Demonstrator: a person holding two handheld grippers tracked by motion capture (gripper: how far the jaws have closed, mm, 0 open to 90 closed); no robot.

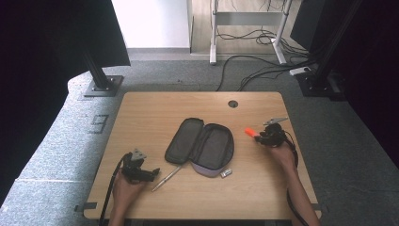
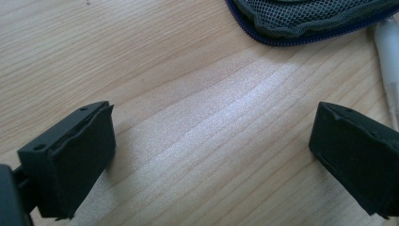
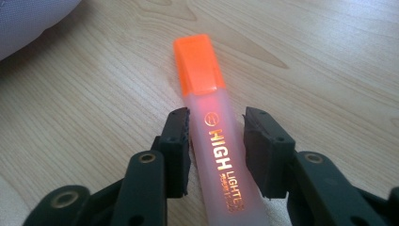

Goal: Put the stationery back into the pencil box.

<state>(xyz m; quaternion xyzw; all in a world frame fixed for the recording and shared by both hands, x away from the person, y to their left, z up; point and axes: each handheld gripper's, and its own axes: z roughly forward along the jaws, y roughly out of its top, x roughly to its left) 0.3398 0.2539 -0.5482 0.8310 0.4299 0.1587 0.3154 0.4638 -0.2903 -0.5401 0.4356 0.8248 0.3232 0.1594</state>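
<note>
An orange highlighter (image 3: pixel 200 70) with a frosted barrel lies flat on the wooden table (image 1: pixel 155 108), right of an open grey pencil case (image 1: pixel 202 146). My right gripper (image 3: pixel 217 122) is shut on its barrel, one pad against each side, with the orange cap (image 1: pixel 249 132) sticking out beyond the jaws. In the high view this gripper (image 1: pixel 258 137) is at the table's right side. My left gripper (image 1: pixel 154 173) rests near the front left, open, with bare wood between its wide-set jaws (image 2: pixel 211 160). A silver pen (image 1: pixel 167 178) lies just right of it.
The case's mesh edge (image 2: pixel 310 19) and the pen (image 2: pixel 388 61) are ahead of the left jaws. A small white object (image 1: pixel 226 173) lies at the case's front corner. A cable hole (image 1: pixel 233 103) is near the far edge.
</note>
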